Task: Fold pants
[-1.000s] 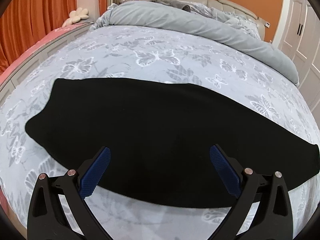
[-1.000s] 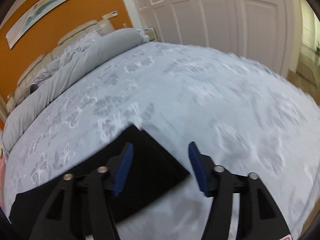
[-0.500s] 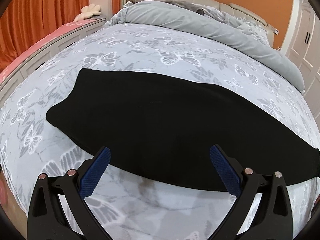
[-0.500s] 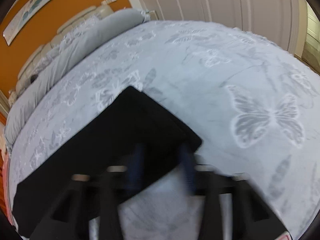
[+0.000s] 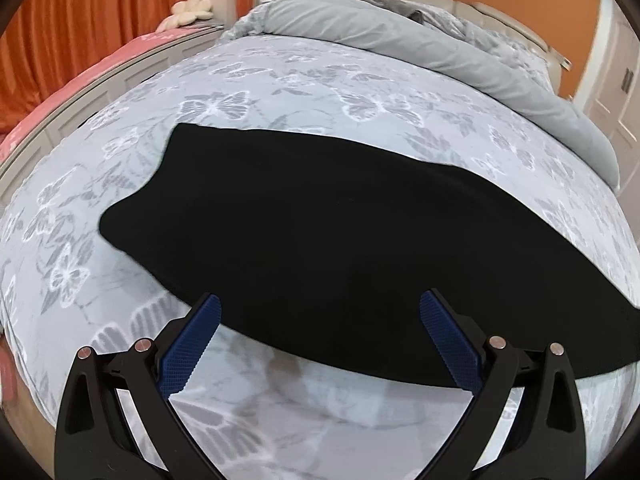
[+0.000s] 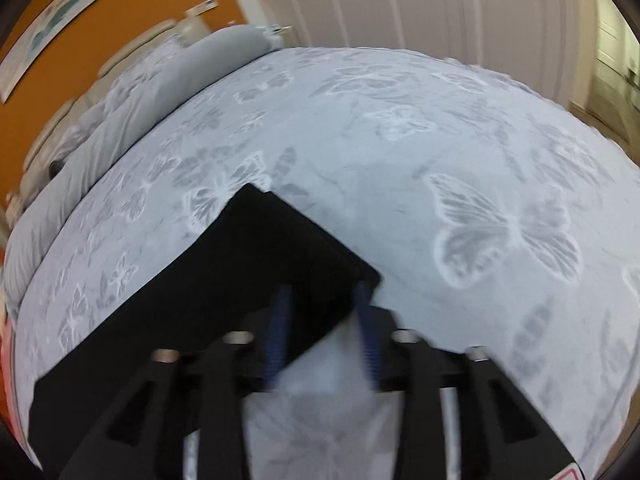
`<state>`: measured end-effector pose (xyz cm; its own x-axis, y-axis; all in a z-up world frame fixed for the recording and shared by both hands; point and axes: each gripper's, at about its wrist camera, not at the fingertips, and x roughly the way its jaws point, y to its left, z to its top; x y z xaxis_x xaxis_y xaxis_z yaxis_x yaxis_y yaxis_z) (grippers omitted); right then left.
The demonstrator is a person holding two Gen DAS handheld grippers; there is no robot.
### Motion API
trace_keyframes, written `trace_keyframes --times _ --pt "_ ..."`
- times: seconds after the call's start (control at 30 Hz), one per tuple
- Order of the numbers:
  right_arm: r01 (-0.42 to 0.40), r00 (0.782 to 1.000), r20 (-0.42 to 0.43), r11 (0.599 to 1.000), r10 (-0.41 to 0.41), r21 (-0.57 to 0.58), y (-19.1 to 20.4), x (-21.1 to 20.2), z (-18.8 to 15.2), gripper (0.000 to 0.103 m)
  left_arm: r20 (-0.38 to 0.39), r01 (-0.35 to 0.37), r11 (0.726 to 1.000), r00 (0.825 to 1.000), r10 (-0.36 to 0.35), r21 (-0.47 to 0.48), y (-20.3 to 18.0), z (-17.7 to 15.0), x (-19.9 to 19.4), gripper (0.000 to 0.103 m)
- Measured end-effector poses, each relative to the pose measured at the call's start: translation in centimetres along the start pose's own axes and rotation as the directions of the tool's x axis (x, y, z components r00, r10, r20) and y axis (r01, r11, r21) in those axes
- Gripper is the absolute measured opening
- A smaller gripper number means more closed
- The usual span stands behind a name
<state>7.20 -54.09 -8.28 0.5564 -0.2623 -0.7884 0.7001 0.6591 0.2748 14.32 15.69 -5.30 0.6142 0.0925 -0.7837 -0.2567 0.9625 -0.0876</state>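
Butterfly-print bed (image 5: 280,80) carries the black pants (image 5: 340,240), laid flat. Your left tongs (image 5: 320,332) gape empty; your right tongs (image 6: 324,320), just reopening, straddle the hem corner unpinched, so closing shallow may catch one layer.

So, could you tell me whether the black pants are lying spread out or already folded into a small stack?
Spread out: the black pants lie flat in one long strip across the butterfly bedspread.

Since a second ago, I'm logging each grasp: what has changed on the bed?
The right tongs came down over the hem corner of the black pants; their jaws snapped shut, then have just been opening, blurred, with the corner between them. The left tongs slid toward the pants' near edge, open. The pants lie flat as before.
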Motion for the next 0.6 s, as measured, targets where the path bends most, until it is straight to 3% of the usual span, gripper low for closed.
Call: trace_keyframes --times 0.03,0.07,0.23,0.43,0.5,0.53,0.6 --pt "0.007 1.000 0.002 1.000 -0.007 0.019 -0.4 -0.2 0.0 0.064 -0.005 0.002 1.000 1.000 -0.002 -0.025 0.8 0.1 -0.1 0.098" --pt "-0.001 1.000 0.003 0.999 0.001 0.047 -0.9 -0.3 -0.1 0.065 -0.012 0.007 0.999 1.000 -0.008 -0.053 1.6 0.2 -0.1 0.098" --pt "-0.148 0.986 -0.051 0.968 0.161 0.204 -3.2 1.7 -0.4 0.065 -0.045 0.004 0.982 0.999 -0.013 -0.189 5.9 0.4 0.5 0.098" --pt "-0.133 0.990 -0.014 0.979 0.137 0.154 -1.7 3.0 -0.3 0.066 -0.060 -0.055 0.968 0.997 0.042 -0.244 8.6 0.4 1.3 0.098" --pt "-0.128 0.991 -0.009 0.986 0.130 0.107 -0.6 3.4 -0.2 0.050 -0.066 -0.056 0.965 0.997 0.041 -0.255 9.0 0.3 1.4 0.098" --pt "-0.128 0.992 -0.011 0.989 0.129 0.078 0.0 3.4 -0.2 0.007 -0.063 -0.049 0.966 0.997 0.034 -0.254 9.1 0.3 1.3 0.098" --pt "-0.137 0.991 0.009 0.990 0.136 0.033 1.5 2.4 0.0 0.010 -0.054 -0.040 0.971 0.998 0.027 -0.238 8.9 0.4 0.9 0.098"
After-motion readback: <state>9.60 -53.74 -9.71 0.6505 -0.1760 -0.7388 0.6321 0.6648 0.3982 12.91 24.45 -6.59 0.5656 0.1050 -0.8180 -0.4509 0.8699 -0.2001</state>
